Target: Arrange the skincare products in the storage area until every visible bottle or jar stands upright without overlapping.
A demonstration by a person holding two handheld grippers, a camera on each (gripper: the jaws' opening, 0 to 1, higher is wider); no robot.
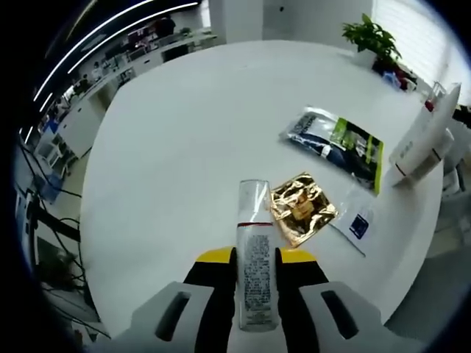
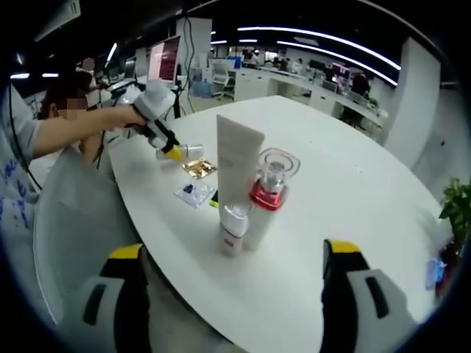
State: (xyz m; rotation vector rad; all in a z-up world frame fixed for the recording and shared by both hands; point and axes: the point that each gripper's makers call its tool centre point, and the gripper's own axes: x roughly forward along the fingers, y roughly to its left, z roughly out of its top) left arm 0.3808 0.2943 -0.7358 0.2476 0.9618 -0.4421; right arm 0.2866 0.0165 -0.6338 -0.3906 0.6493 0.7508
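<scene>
Now, in the left gripper view, the left gripper (image 1: 256, 283) has its two yellow-tipped jaws pressed against the sides of a slim spray bottle (image 1: 255, 257), a white cylinder with small print and a clear cap, pointing away from the camera over the round white table (image 1: 184, 147). Just right of the bottle's cap lies one crinkled gold foil sachet (image 1: 300, 206), then one flat white sachet with a blue square (image 1: 355, 220) touching its far edge. Beyond the gold sachet lies one glossy dark packet with a green band (image 1: 335, 143). Farther right stands a white tube (image 1: 423, 140), leaning in the fisheye.

Over in the right gripper view, a person's hand brings the left gripper (image 2: 173, 151) over the table's near-left edge. Right of it, the matte white tube (image 2: 235, 184) stands upright on its cap, touching a bottle with a red collar and clear dome cap (image 2: 268, 195). The right gripper (image 2: 232, 294) has its jaws spread wide, holding nothing, with the tube and bottle ahead between them.
</scene>
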